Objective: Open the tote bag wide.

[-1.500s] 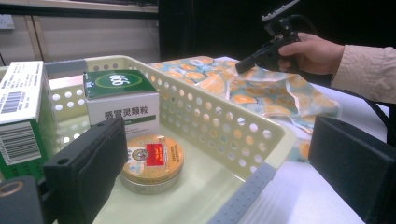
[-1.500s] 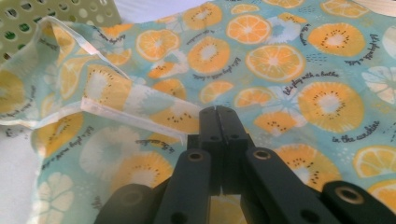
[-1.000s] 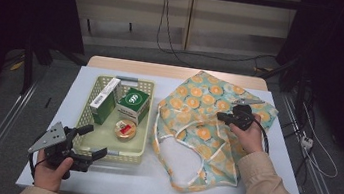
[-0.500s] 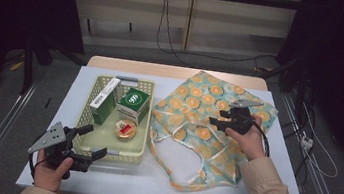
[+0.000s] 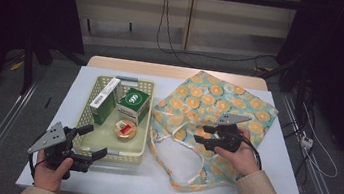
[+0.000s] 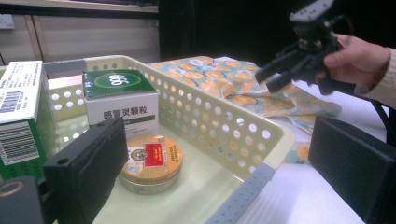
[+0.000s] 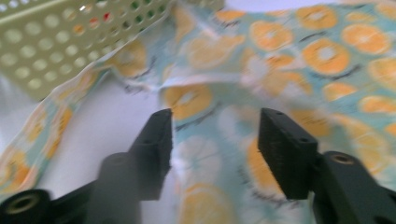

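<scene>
A: Orange-print cloth bag [image 5: 216, 128] lies flat beside basket [image 5: 135, 150]; why is right gripper [image 5: 205, 134] above it?
B: Jaws parted, just closing, nothing between; likely seeking an edge. Left gripper [image 5: 89, 144] waits apart, empty, at basket's corner.

Matt printed cloth bag [image 5: 219, 103], perforated smooth plastic basket [image 5: 89, 104], glossy metal tin [image 5: 125, 129].

A pale perforated basket [image 5: 139, 149] sits on the table [image 5: 258, 189]. Inside the basket, a tall white and green box [image 5: 105, 101] stands at its far left, a green box [image 5: 132, 104] just beside it, and a round tin [image 5: 125, 129] in front of both.
</scene>
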`<state>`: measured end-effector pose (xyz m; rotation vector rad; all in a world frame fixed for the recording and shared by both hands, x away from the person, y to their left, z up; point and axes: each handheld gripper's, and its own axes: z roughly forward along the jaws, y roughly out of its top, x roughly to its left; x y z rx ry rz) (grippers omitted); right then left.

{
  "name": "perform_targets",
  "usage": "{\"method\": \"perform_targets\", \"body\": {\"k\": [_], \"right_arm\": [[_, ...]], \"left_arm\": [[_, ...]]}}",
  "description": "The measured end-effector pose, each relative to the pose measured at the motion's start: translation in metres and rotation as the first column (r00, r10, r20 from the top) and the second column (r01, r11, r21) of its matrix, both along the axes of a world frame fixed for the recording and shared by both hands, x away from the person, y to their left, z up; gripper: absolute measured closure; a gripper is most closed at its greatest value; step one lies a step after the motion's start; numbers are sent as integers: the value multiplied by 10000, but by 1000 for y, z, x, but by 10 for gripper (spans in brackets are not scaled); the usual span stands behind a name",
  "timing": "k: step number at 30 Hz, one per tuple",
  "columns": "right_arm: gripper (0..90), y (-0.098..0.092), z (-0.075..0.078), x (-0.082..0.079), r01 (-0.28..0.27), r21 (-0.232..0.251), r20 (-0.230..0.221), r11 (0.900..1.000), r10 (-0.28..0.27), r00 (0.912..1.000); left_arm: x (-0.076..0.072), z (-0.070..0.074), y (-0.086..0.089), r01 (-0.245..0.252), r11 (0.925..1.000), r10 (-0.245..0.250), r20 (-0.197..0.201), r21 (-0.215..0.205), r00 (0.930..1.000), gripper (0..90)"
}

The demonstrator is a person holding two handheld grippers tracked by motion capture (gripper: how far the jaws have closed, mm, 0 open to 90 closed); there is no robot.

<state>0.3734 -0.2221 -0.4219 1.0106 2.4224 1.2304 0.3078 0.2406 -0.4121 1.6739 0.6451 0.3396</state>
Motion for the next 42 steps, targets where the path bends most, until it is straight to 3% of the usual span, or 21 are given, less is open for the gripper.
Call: {"method": "perform_targets", "body": {"k": [6,8,11,14,20,34,42], "right_arm": [[627,8,-21,-13,-467,-524,-331,9975,450,9984],[647,8,-27,-15,-419,-588,-327,9974,400,9987],[717,8,-31,-15,-294,-1082,-203,9937,274,9994],[778,6,-31,-13,-149,-908,-190,9958,132,9997],[889,6,-36,-11,-227,-815,-629,9964,176,9979],[898,7,-26,-19,-631,192,-929,9978,647,9936],[836,4,-23,-21,-442,264,-745,9987,461,9962]], "left_arm": [[0,0,-1,4,10000,-4,-1,-3,10000,45],[0,0,-1,20,10000,-20,-18,-17,10000,46],[0,0,-1,40,10000,-40,-18,-7,10000,45],[0,0,-1,26,10000,-26,10,7,10000,46],[0,0,-1,10,10000,-10,-1,8,10000,46],[-1,1,-1,-6,10000,6,-23,-33,10000,45],[-1,1,0,-2,10000,2,29,-31,10000,45]]}}
